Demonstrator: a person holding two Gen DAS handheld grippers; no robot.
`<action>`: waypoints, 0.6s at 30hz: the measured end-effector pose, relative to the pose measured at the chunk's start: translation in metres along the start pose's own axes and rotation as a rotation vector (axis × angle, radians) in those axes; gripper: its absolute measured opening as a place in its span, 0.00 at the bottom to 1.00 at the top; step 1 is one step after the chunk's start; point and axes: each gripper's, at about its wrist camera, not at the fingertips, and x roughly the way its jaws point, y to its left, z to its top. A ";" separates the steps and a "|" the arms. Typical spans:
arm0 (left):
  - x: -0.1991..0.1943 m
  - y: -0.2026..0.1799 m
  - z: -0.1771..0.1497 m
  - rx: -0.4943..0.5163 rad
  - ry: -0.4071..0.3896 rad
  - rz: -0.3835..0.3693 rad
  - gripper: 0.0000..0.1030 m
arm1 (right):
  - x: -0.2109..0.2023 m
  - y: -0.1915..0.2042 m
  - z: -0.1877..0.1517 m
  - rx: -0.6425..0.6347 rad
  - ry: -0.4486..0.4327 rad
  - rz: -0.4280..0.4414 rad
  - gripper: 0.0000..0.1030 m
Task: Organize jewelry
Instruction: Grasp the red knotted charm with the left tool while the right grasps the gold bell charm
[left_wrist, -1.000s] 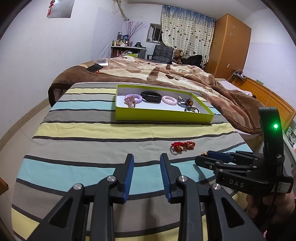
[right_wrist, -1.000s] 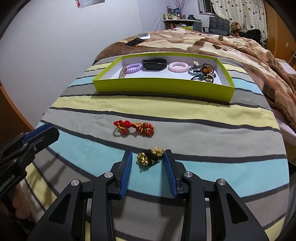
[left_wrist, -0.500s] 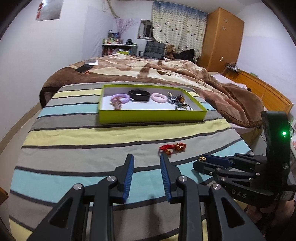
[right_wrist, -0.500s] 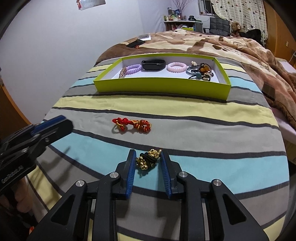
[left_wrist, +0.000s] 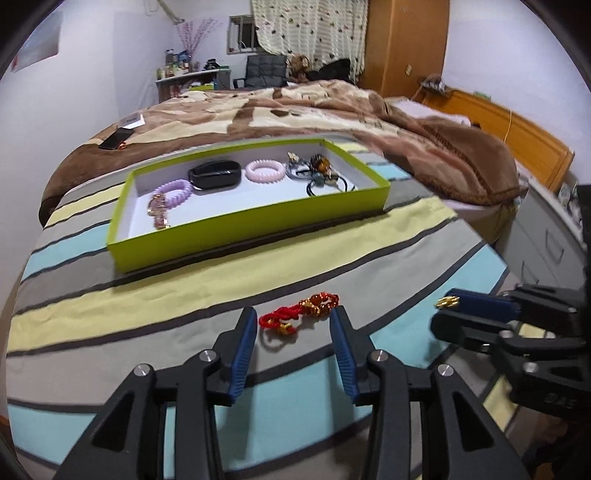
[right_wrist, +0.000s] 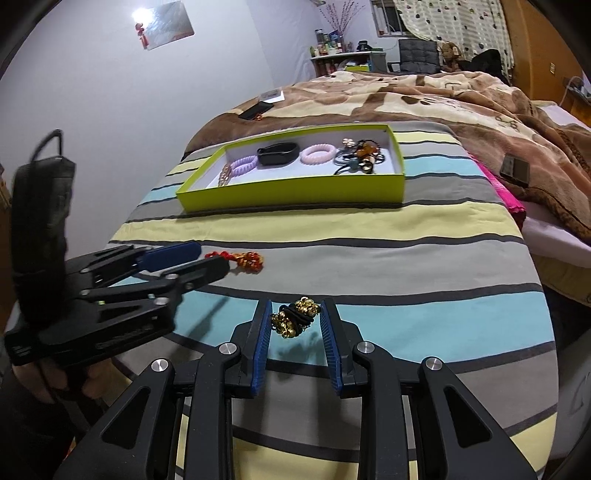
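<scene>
A red cord bracelet with amber beads (left_wrist: 299, 314) lies on the striped bedspread between the fingertips of my left gripper (left_wrist: 293, 317), whose jaws are opening and do not touch it. In the right wrist view the left gripper (right_wrist: 212, 257) reaches over the bracelet (right_wrist: 245, 259) from the left. My right gripper (right_wrist: 295, 321) is shut on a black hair tie with gold beads (right_wrist: 295, 318), held just above the sheet with its shadow below. The left wrist view shows that gripper (left_wrist: 443, 312) at the right with a gold bead at its tip. The lime-green tray (left_wrist: 240, 238) (right_wrist: 295, 192) lies beyond.
The tray holds a purple coil bracelet (left_wrist: 177, 190), a black band (left_wrist: 214, 175), a pink coil bracelet (left_wrist: 264, 171) and tangled hair ties (left_wrist: 321, 175). A brown blanket (left_wrist: 295, 110) with a phone (left_wrist: 116, 138) covers the far bed. Grey drawers (left_wrist: 546, 236) stand at the right.
My left gripper moved forward and right until the red bracelet sat between its fingers, and its jaws widened. My right gripper closed on the gold-beaded hair tie and raised it slightly.
</scene>
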 end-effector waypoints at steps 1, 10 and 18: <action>0.003 -0.001 0.001 0.012 0.009 0.004 0.42 | 0.000 -0.002 0.000 0.005 0.001 0.001 0.27; 0.017 -0.017 0.003 0.099 0.063 0.030 0.38 | 0.002 -0.009 -0.002 0.022 0.005 0.007 0.27; 0.014 -0.023 0.003 0.120 0.055 0.034 0.22 | 0.000 -0.011 -0.004 0.026 0.005 0.002 0.27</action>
